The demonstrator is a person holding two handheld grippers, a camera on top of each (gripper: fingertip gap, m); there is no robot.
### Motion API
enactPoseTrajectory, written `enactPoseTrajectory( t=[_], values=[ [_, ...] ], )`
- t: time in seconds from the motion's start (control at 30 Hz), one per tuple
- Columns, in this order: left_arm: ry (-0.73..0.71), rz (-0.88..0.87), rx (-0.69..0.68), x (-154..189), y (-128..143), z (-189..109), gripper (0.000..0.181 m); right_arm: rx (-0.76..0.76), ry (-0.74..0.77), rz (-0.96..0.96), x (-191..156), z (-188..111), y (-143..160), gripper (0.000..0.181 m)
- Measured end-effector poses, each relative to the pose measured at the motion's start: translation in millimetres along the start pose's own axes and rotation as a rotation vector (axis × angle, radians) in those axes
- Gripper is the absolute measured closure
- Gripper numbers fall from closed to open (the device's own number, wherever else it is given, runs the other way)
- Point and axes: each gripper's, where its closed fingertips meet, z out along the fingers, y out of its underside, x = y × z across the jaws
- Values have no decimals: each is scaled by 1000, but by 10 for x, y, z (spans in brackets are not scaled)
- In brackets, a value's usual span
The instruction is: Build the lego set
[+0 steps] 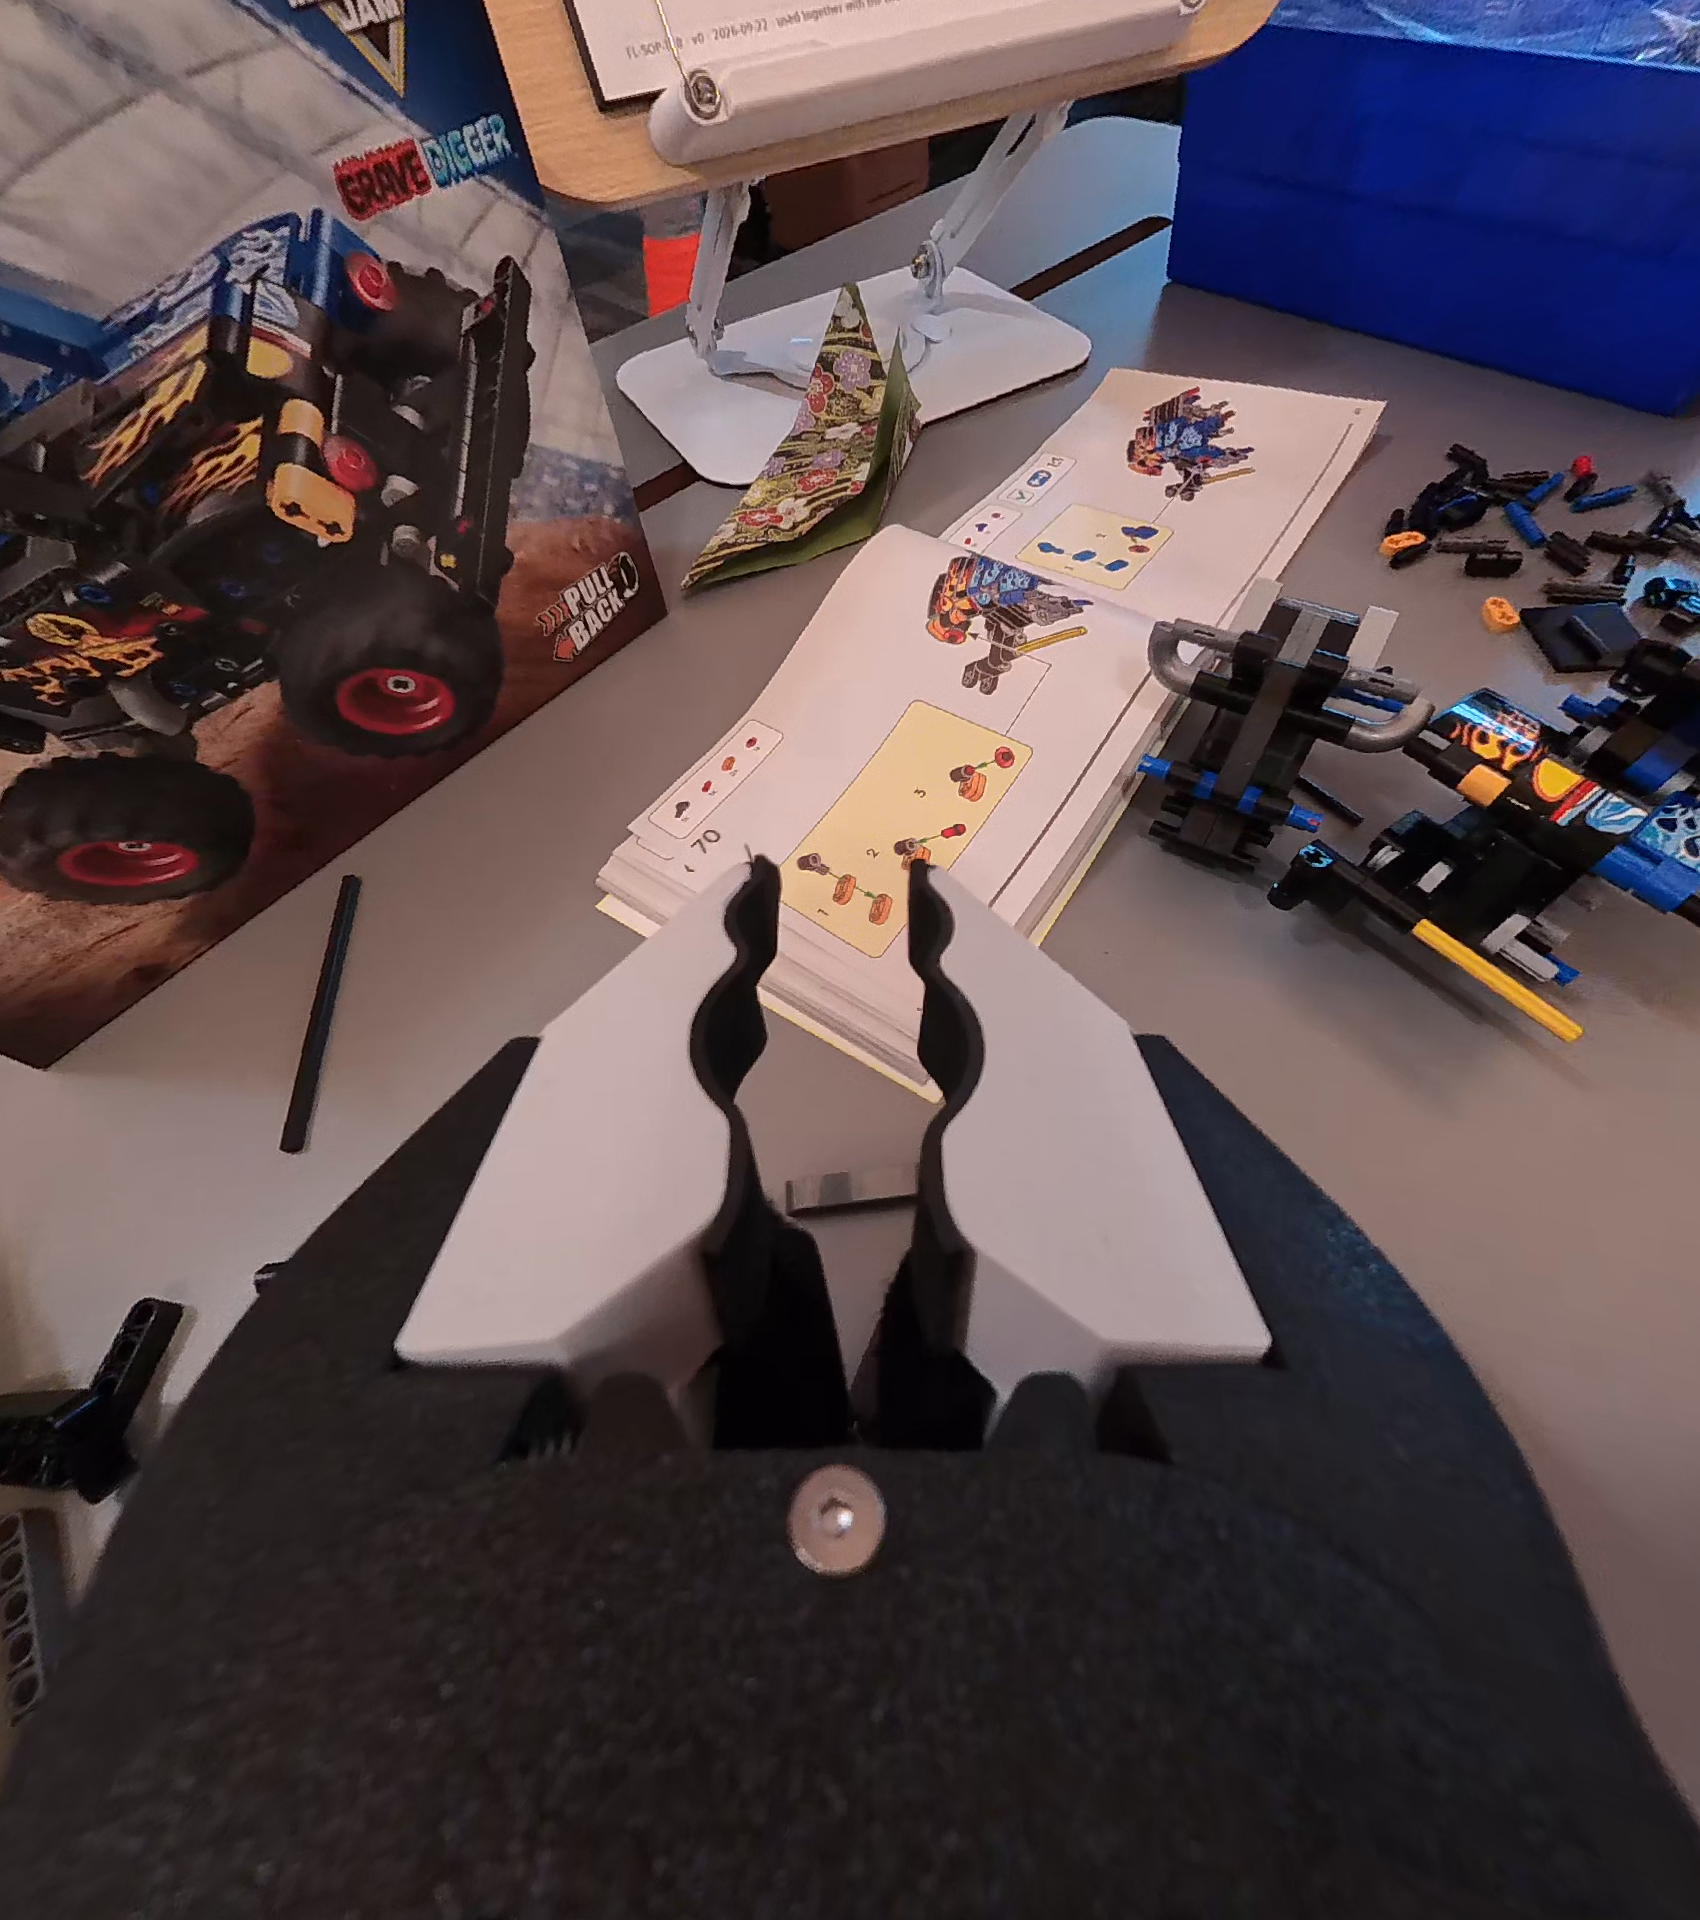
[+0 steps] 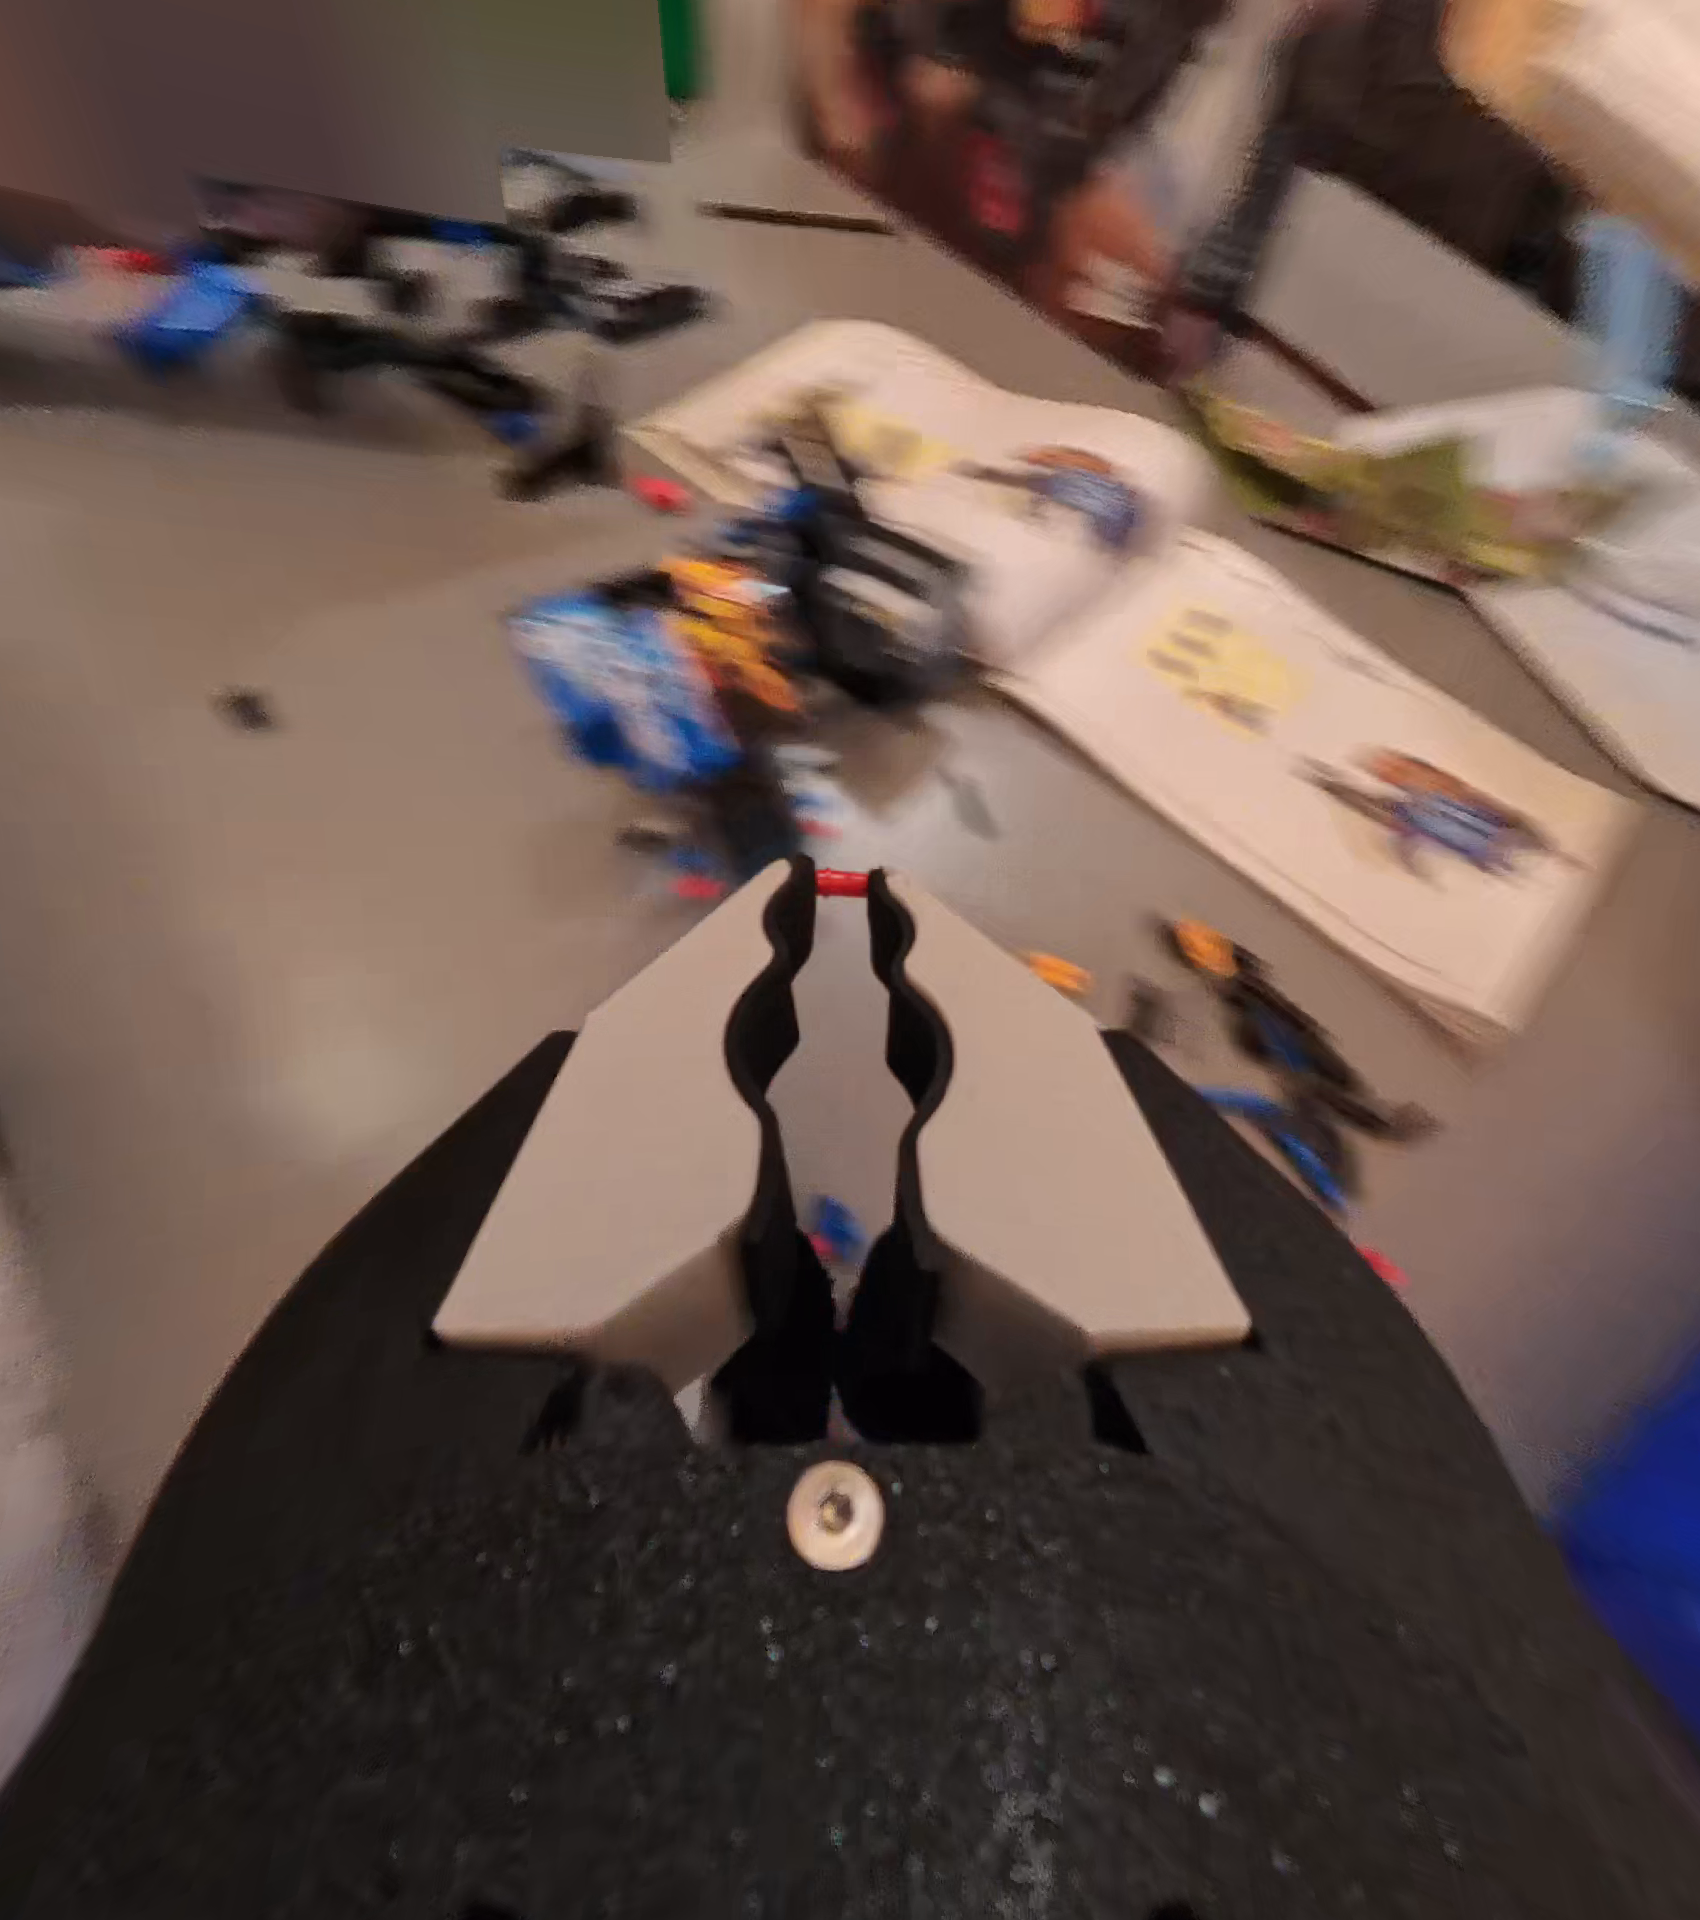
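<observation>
left wrist view: the left gripper (image 1: 841, 883) hung above the grey table (image 1: 472, 790) with its jaws a narrow gap apart, holding nothing; its tips overlapped the near corner of the open instruction booklet (image 1: 929, 748). the part-built truck (image 1: 1511, 800) lay ahead to the right, loose pieces (image 1: 1594, 540) beyond it, the set's box (image 1: 202, 540) ahead to the left.

right wrist view, blurred: the right gripper (image 2: 841, 883) pinched a small red piece (image 2: 841, 883) at its tips, the truck (image 2: 721, 665) just ahead.
</observation>
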Motion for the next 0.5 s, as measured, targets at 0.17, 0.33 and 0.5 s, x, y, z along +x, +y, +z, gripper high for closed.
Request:
enactPoseTrajectory(
  t=[0.17,0.33,0.5],
  values=[
    [10,24,13,82,-43,-30,159,-45,-340,-86,-1323,641,-104,172],
    [15,43,39,138,-121,-89,159,-186,-322,-183,-1742,1115,143,172],
    [13,51,76,158,-209,-161,160,-152,-254,-213,-1703,1204,126,172]
  ],
)
